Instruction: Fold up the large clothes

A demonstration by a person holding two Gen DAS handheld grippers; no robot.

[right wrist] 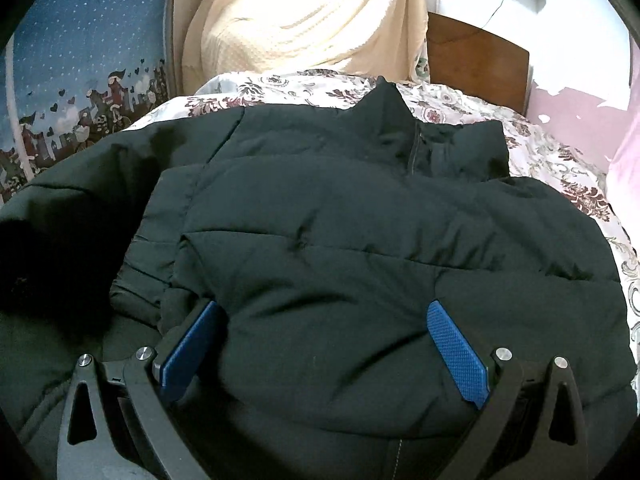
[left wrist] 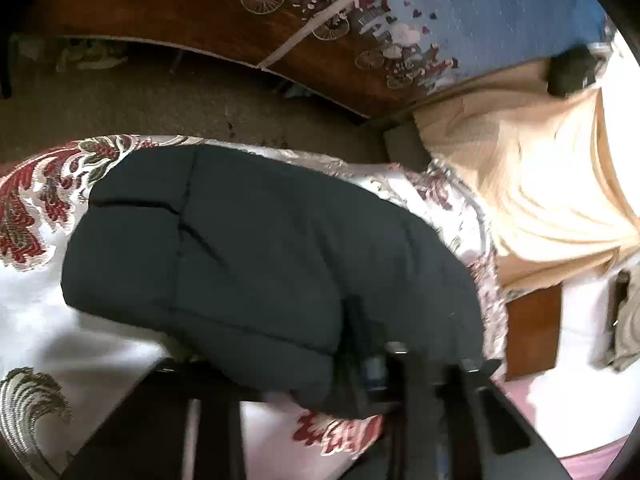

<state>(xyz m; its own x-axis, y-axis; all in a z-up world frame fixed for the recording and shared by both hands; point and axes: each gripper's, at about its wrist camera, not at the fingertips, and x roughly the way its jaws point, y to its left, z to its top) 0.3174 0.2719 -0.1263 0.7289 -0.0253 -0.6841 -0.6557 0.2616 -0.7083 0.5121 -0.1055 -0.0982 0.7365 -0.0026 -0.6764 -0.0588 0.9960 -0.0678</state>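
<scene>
A black quilted puffer jacket lies on a floral bedspread, collar at the far end. My right gripper is open, its blue pads wide apart and pressed against the jacket's padded body, which bulges between them. In the left wrist view a sleeve or folded side of the jacket lies across the bedspread. My left gripper sits at its near end; the frame is blurred and the fingertips merge with the dark fabric, so their state is unclear.
A cream blanket hangs over something behind the bed. A wooden headboard stands at the back right. A blue patterned cloth covers furniture at left. Brown carpet floor lies beyond the bed's edge.
</scene>
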